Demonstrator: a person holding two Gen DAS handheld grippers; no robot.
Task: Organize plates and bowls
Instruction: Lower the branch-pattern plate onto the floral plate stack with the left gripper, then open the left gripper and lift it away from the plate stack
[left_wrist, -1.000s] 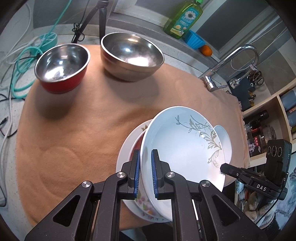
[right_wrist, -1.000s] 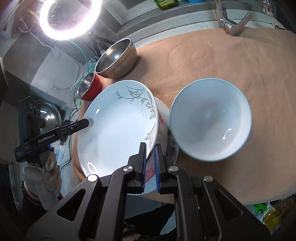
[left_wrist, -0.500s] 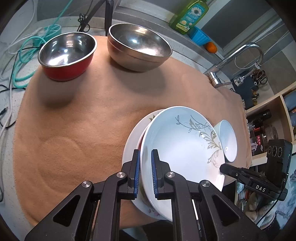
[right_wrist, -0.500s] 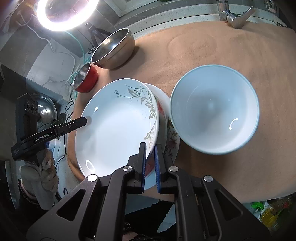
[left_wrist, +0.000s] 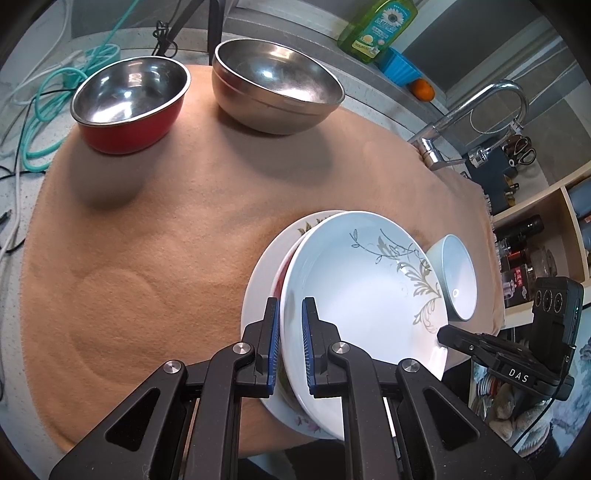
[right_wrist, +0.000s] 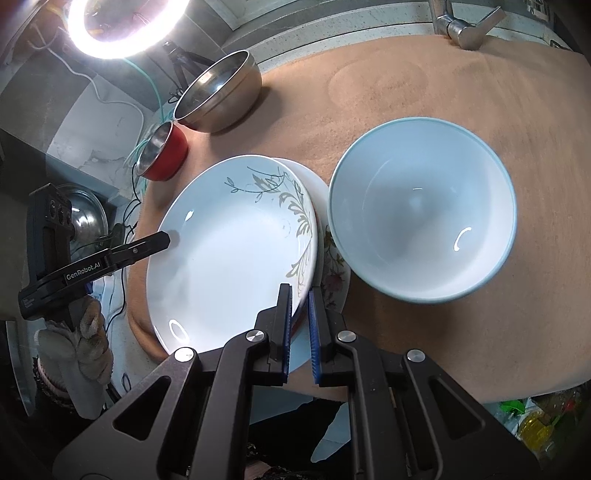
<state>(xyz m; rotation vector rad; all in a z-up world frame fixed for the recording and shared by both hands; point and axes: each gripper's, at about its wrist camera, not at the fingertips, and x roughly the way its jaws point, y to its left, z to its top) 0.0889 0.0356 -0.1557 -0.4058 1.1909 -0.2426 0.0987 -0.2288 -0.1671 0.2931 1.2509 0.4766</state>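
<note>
Left wrist view
- Left hand-held gripper (left_wrist: 289, 343): bottom centre of the frame, clenched on the near rim of the leaf plate (left_wrist: 364, 291), one blue pad on each face of the rim.
- Leaf plate: lower right of centre, straight ahead of the fingers, tilted, with its left edge raised off the floral plate (left_wrist: 258, 284) under it.
- Floral plate: flat on the cloth-covered desk (left_wrist: 155, 236), showing as a crescent to the left of the leaf plate.
- Right hand-held gripper (left_wrist: 443, 334): lower right, its tip at the opposite rim of the leaf plate.
- White bowl (left_wrist: 458, 280): right of the leaf plate, very close to it; contact cannot be told.
- Red bowl (left_wrist: 129, 103) and steel bowl (left_wrist: 273, 88): upper left and upper centre, well apart from the plates.

Right wrist view
- Right hand-held gripper (right_wrist: 300, 325): bottom centre, clenched on the leaf plate's (right_wrist: 229, 251) rim.
- Leaf plate: centre left, up and to the left of the fingers.
- Left hand-held gripper (right_wrist: 168, 238): left edge, gripping the far rim.
- White bowl (right_wrist: 421, 210): right of centre, just beside the plates.

The turning relation
- Both grippers hold opposite rims, so the line between them crosses the leaf plate; neither is nearer.
- Judgement: the leaf plate sits directly over the floral plate, so it likely only needs lowering level to nest.
</note>
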